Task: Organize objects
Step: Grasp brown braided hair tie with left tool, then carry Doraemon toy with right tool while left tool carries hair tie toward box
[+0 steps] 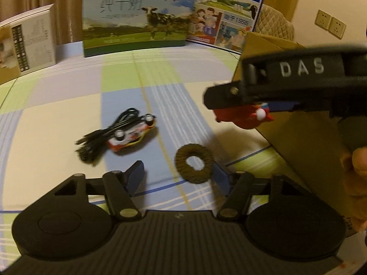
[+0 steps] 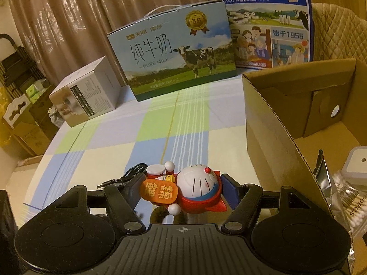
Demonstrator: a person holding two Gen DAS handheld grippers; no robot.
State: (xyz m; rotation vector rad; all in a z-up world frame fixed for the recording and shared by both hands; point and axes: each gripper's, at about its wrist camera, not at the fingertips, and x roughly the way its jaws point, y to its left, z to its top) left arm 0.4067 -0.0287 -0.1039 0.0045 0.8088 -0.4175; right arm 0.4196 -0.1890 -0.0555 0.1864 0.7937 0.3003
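Doraemon figurine (image 2: 195, 190) sits pinched between the right gripper (image 2: 181, 189) fingers, lifted above the checked cloth (image 2: 110, 155) beside the cardboard box (image 2: 270, 123), which holds a cotton-swab jar (image 2: 353, 183) and foil packet (image 2: 323, 176). Left gripper (image 1: 181, 176) hangs wide open over a brown ring (image 1: 195, 163).

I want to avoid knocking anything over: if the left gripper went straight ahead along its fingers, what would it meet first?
Most likely the brown fuzzy ring, lying on the checked cloth just ahead of the open left gripper. The cable bundle with the small packet lies further on, to the left. Depth is uncertain.
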